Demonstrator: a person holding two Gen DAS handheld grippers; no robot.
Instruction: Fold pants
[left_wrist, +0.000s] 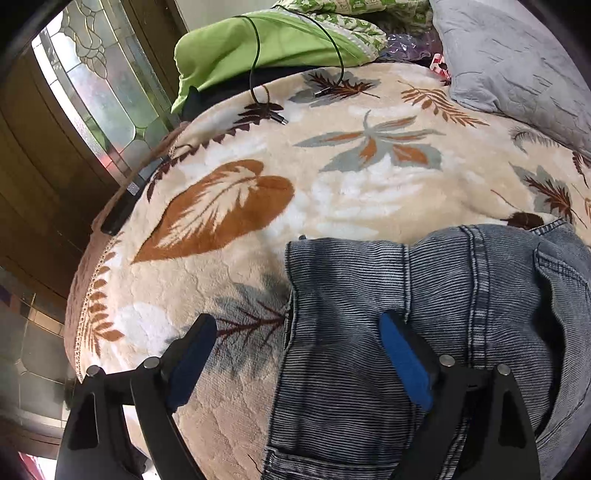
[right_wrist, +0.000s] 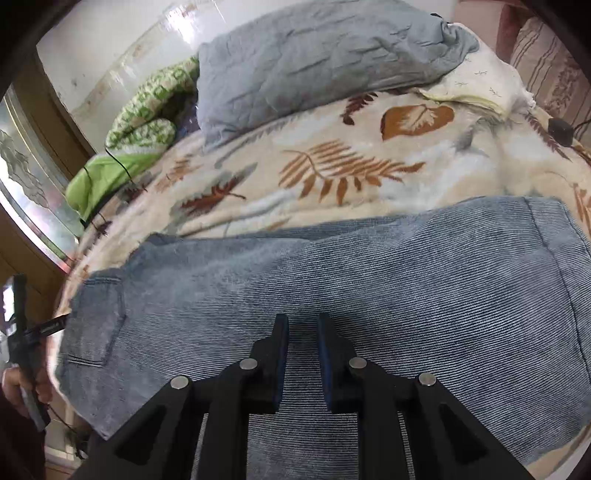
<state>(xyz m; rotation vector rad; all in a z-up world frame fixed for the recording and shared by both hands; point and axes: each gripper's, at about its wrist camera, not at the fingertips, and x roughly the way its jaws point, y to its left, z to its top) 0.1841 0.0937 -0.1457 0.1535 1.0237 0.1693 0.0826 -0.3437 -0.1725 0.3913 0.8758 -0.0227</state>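
Note:
Blue-grey denim pants (left_wrist: 369, 280) lie flat on a cream blanket with a leaf print (left_wrist: 332, 184). My left gripper (left_wrist: 297, 321) is open wide above the pants' left edge. One blue pad (left_wrist: 402, 362) hangs over the denim and the other finger (left_wrist: 195, 350) over the blanket, with nothing pinched. In the right wrist view the pants (right_wrist: 369, 258) stretch across the bed, a back pocket (right_wrist: 96, 321) at the left end. My right gripper (right_wrist: 303, 319) hovers over the middle of them, shut to a narrow slit. No cloth shows between its tips.
A grey pillow (right_wrist: 314, 62) and a green quilt (left_wrist: 258, 44) lie at the far side of the bed. A black cable (left_wrist: 258, 88) trails onto the blanket. A glass-panelled wooden door (left_wrist: 92, 92) stands past the bed's left edge (left_wrist: 85, 295). A hand (right_wrist: 22, 387) shows at the left.

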